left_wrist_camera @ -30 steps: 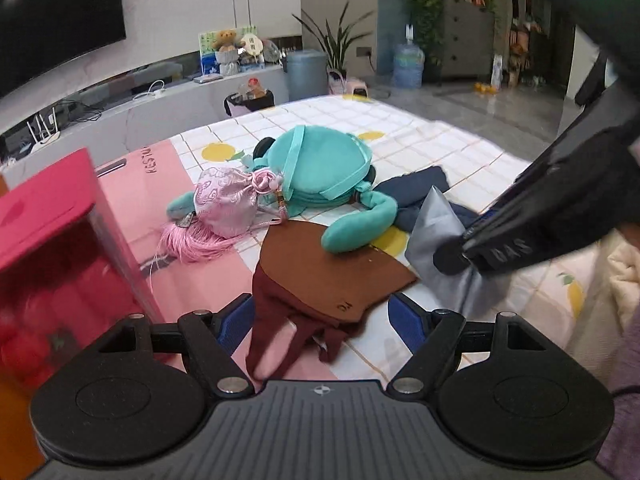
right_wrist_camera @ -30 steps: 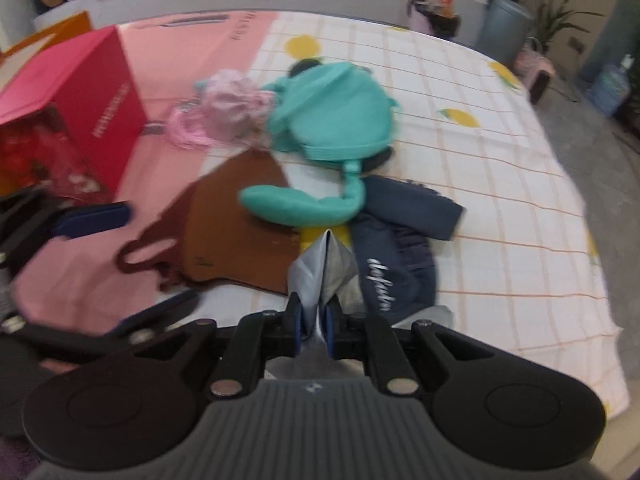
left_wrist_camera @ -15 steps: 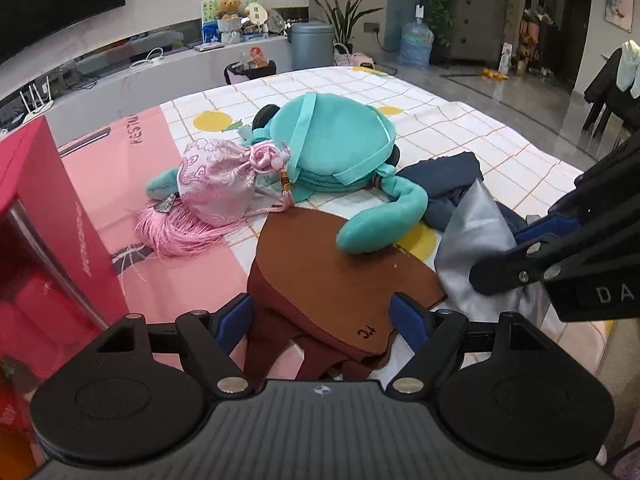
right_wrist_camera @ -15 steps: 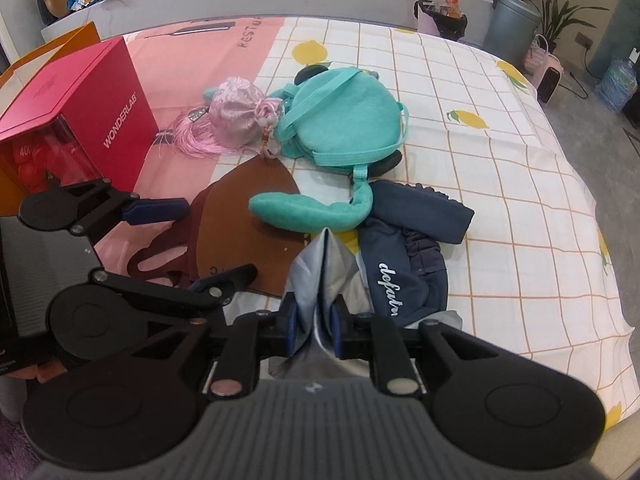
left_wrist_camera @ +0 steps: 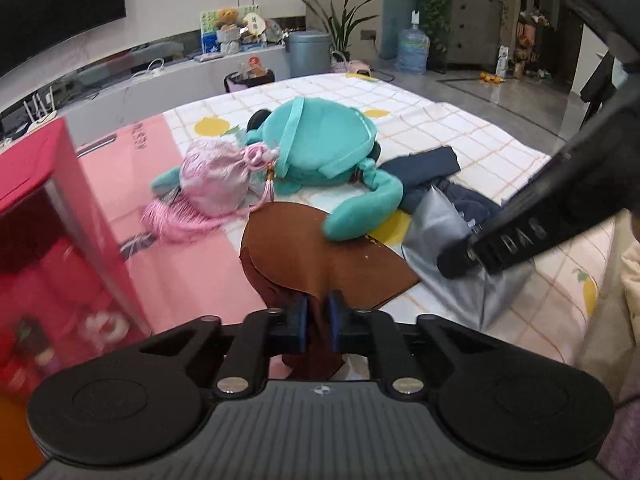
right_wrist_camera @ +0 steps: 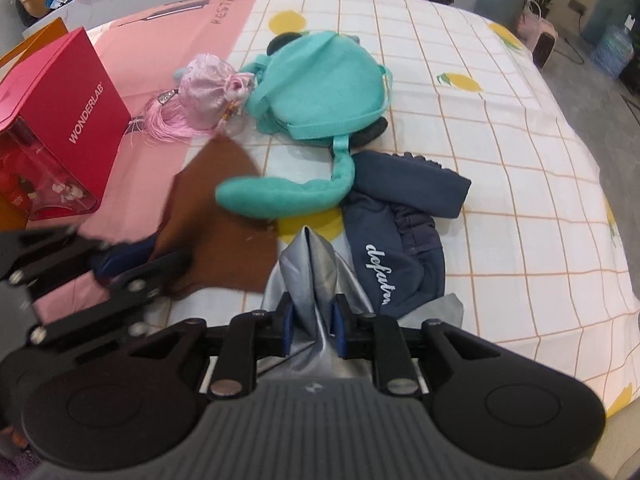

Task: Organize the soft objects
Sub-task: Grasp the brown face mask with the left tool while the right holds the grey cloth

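Two claws are at work over the near edge of the table (right_wrist_camera: 500, 128), which is spread with a pink and checked cloth. The left claw (left_wrist_camera: 318, 318) has just snapped closed and now pinches a fold of the brown cloth (left_wrist_camera: 320, 252) at its near edge. The right claw (right_wrist_camera: 312, 326) has its pads on a bunched ridge of the grey cloth (right_wrist_camera: 314, 268), and its jaws have just been easing apart, though the fabric sits pressed between them for now.

Behind them lie the other soft things: a teal plush bag (right_wrist_camera: 320, 88) with a padded tail curving forward, a pink satin pouch (right_wrist_camera: 204, 90) with a tassel just beside it, and a navy garment (right_wrist_camera: 396, 232) partly under the grey cloth. A red box (right_wrist_camera: 60, 128) stands at the left edge.

All of these look light and limp. The brown piece seems like thin felt or knit, likely to hang and fold when lifted, so a hold on an edge or corner suits it. The grey cloth looks slick and may slide out of a loose pinch; a deeper bite on a gathered fold would be safer. The plush bag is bulkier, and its strap or tail looks like the easiest handle
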Demonstrator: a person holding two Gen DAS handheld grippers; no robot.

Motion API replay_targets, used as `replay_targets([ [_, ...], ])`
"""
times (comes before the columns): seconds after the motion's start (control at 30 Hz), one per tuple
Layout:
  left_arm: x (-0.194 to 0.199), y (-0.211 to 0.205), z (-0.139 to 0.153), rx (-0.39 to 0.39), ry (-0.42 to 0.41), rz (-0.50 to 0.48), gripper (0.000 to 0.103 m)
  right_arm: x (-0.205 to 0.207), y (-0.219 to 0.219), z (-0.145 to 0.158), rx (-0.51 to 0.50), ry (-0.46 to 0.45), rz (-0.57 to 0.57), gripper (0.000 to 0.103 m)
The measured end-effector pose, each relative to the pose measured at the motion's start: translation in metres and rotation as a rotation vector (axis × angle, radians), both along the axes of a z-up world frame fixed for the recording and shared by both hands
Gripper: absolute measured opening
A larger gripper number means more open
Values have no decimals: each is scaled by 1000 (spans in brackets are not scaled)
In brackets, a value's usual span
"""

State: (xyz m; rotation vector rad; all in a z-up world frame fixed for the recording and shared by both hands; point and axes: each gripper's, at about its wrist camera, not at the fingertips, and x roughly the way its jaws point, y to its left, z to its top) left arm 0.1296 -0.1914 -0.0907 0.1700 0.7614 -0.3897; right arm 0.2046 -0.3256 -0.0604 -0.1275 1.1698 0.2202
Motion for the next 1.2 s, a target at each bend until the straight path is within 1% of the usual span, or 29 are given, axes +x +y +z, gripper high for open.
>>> replay_targets([
  [0.1,-14,8,3,12,27,25,5,-2,-1,1,2,-4,0,18],
  [0.2,-31,16,7,47,27,42,4,-4,-3,3,7,-12,-11,19],
  [0.27,-42,22,11,70,26,33,7,-5,-5,5,10,-17,-16,19],
  [0.33,-48,26,15,68,21,26,38,-6,-5,6,8,-22,-12,19],
  [0.4,-46,27,17,45,21,7,99,-7,-3,7,2,-26,-4,19],
  [0.43,-44,27,19,21,15,-8,102,-8,-2,7,-2,-28,-1,19],
  [0.5,-40,27,21,-27,7,-47,103,-8,-1,7,-5,-28,3,20],
  [0.57,-30,23,19,-52,24,-86,103,-8,-2,7,-2,-26,-1,33],
  [0.6,-25,22,17,-50,29,-81,103,-8,-3,7,0,-26,-5,35],
  [0.67,-13,18,11,-17,48,-57,103,-7,-4,7,8,-24,-9,35],
  [0.73,0,17,4,19,96,-56,103,-7,-5,7,14,-19,-6,36],
  [0.77,6,18,1,16,126,-63,103,-7,-4,6,13,-17,-3,36],
  [0.8,10,19,-1,9,126,-68,103,-7,-3,6,12,-15,0,37],
  [0.87,17,21,-5,4,148,-40,103,-7,-2,4,9,-13,5,38],
  [0.9,19,22,-7,2,137,-27,103,-6,-2,4,6,-12,5,40],
  [0.97,18,22,-12,0,94,-31,103,-5,-2,3,-2,-6,4,52],
  [1.0,15,22,-14,-2,70,-36,103,-4,-1,2,-3,-2,3,55],
  [1.03,12,23,-17,-9,50,-33,103,-4,-1,2,-2,1,5,57],
  [1.1,5,23,-19,-18,19,-24,103,-3,2,-1,-14,11,14,57],
  [1.2,8,22,-18,-20,18,-20,103,-2,6,-3,-32,22,30,62],
])
